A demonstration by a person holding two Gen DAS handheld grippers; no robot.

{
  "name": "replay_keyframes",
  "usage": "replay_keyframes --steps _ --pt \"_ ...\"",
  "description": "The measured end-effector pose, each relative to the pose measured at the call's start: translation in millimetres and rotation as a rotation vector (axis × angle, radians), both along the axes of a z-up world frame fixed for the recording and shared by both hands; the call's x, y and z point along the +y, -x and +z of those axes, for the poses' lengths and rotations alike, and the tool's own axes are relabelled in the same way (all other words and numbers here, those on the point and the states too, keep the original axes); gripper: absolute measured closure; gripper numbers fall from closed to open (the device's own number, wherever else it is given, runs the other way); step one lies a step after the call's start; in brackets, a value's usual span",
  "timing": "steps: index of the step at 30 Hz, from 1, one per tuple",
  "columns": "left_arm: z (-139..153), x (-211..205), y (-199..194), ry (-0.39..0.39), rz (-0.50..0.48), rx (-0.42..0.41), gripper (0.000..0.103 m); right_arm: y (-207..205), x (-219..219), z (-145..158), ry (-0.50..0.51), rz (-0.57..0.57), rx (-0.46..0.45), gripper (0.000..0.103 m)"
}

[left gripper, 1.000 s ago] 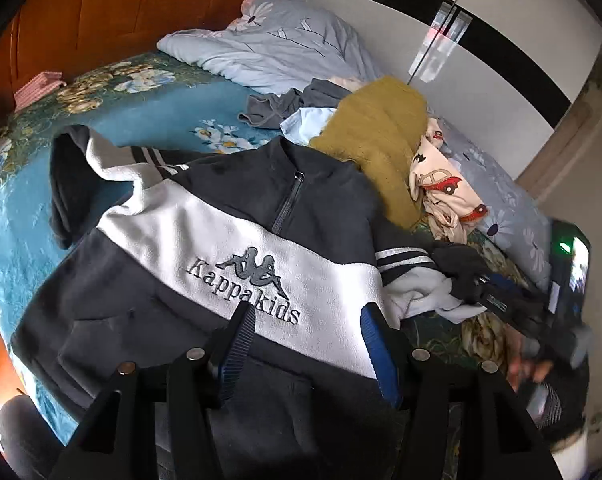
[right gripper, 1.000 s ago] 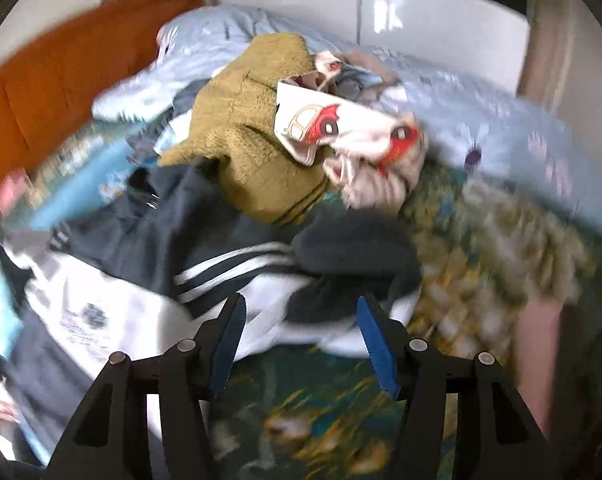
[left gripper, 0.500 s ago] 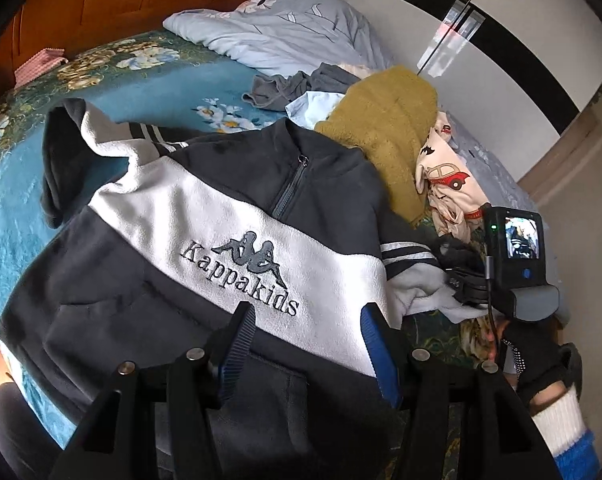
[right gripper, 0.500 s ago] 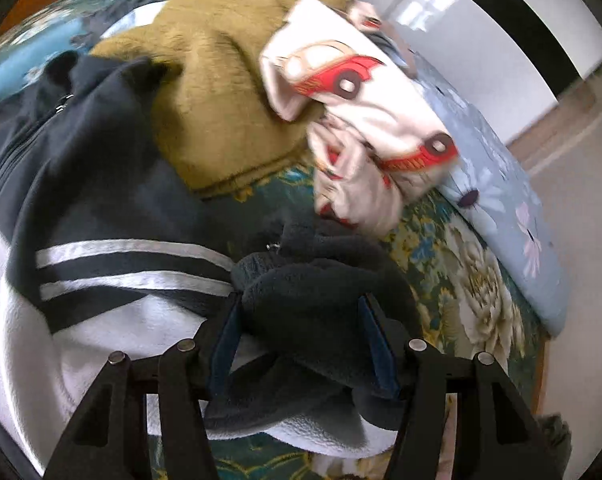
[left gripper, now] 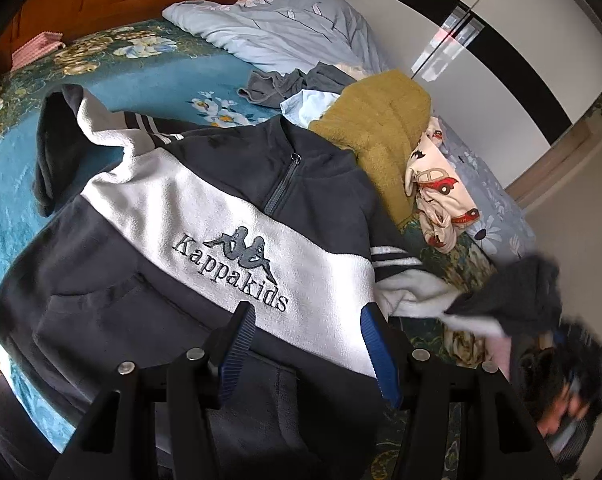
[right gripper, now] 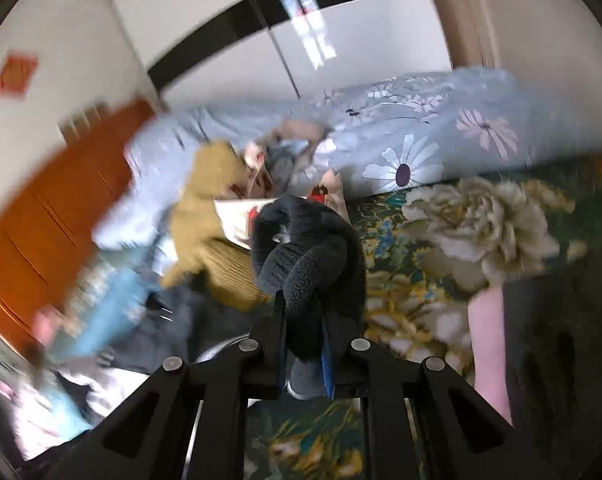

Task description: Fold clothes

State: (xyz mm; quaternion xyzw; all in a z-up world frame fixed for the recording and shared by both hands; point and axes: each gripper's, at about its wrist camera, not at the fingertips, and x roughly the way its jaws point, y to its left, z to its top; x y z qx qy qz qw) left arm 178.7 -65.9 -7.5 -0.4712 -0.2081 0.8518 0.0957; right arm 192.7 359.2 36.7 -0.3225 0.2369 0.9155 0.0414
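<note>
A navy and white "Kappa Kids" fleece pullover (left gripper: 205,240) lies front-up on the bed. Its left sleeve (left gripper: 61,136) is bent up at the far left. My left gripper (left gripper: 307,320) is open and empty, hovering over the pullover's lower front. My right gripper (right gripper: 303,328) is shut on the dark cuff of the pullover's right sleeve (right gripper: 305,248) and holds it lifted off the bed. In the left wrist view that sleeve (left gripper: 505,300) is pulled out to the right, with the right gripper blurred below it.
A pile of clothes sits beyond the pullover: a mustard fleece (left gripper: 381,132), a cream car-print garment (left gripper: 437,192), a grey garment (left gripper: 285,84). A pale blue floral quilt (left gripper: 285,28) lies at the back. The floral bedspread (right gripper: 461,232) and orange headboard (right gripper: 41,232) surround this.
My right gripper closed on the sleeve cuff and lifted it up and outward to the right. My left gripper stayed open over the pullover's front, shifting only slightly.
</note>
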Motion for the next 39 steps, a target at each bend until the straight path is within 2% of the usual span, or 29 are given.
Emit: replay_keyframes --steps 10,13,16,19,21,23,26,29,31,36,39 --pt "4 -10 -4 -0.034 0.017 0.023 0.041 -71 2 -74 0.037 -0.024 -0.206 0.087" --pt "2 -12 -3 -0.044 0.022 0.012 0.040 -91 1 -95 0.048 -0.035 -0.263 0.081" --pt "3 -9 -3 -0.039 0.013 0.014 0.040 -115 -7 -98 0.058 -0.025 -0.277 0.080" --pt "4 -7 -5 -0.035 0.004 0.022 0.040 -124 -27 -96 0.074 0.041 -0.278 0.079" --pt "5 -7 -5 -0.036 0.003 0.024 0.040 -116 -38 -94 0.122 0.096 -0.253 0.076" --pt "5 -7 -6 -0.037 0.003 0.028 0.040 -98 -41 -92 0.181 0.110 -0.213 0.055" --pt "7 -10 -7 -0.040 0.012 0.038 0.040 -59 -26 -95 0.218 -0.007 -0.231 0.044" --pt "7 -12 -7 -0.043 0.021 0.046 0.040 -19 -8 -98 0.248 -0.139 -0.258 0.044" --pt "7 -12 -7 -0.047 0.022 0.045 0.040 1 -1 -102 0.236 -0.236 -0.321 0.044" --pt "5 -12 -6 -0.060 0.011 0.038 0.040 27 14 -116 0.223 -0.353 -0.451 0.045" --pt "5 -12 -6 -0.069 0.007 0.038 0.040 28 20 -122 0.211 -0.404 -0.503 0.063"
